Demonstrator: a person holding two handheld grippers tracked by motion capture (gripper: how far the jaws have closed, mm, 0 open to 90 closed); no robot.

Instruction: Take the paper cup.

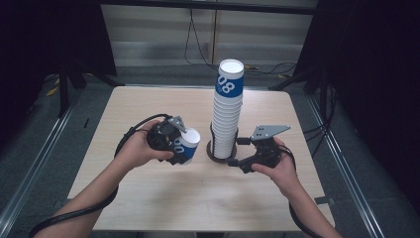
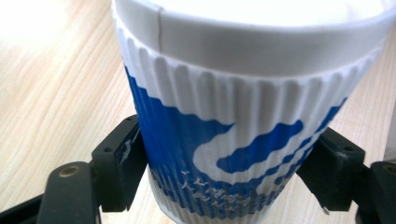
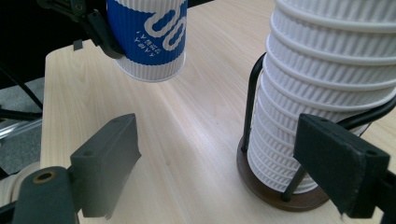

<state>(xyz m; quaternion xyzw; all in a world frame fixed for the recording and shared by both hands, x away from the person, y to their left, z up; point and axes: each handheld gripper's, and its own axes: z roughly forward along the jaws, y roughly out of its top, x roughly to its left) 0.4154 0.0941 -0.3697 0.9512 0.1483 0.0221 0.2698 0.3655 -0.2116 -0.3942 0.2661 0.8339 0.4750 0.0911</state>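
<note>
A blue-and-white ribbed paper cup [image 1: 190, 139] is held above the table, tilted, with my left gripper [image 1: 182, 148] shut on its lower half. In the left gripper view the cup [image 2: 243, 116] sits between both black jaws. A tall stack of the same cups [image 1: 228, 109] stands in a dark wire holder [image 1: 214, 154] at the table's middle. My right gripper [image 1: 236, 151] is open just right of the holder's base. In the right gripper view its jaws [image 3: 224, 158] stand wide apart with nothing between them, the stack [image 3: 327, 70] is at right, and the held cup [image 3: 149, 37] hangs at upper left.
The light wooden table [image 1: 148, 198] has bare surface in front and to both sides. The holder's round brown base [image 3: 280, 196] and upright wires [image 3: 250, 107] lie close to my right gripper's far jaw. Dark floor, rails and cables surround the table.
</note>
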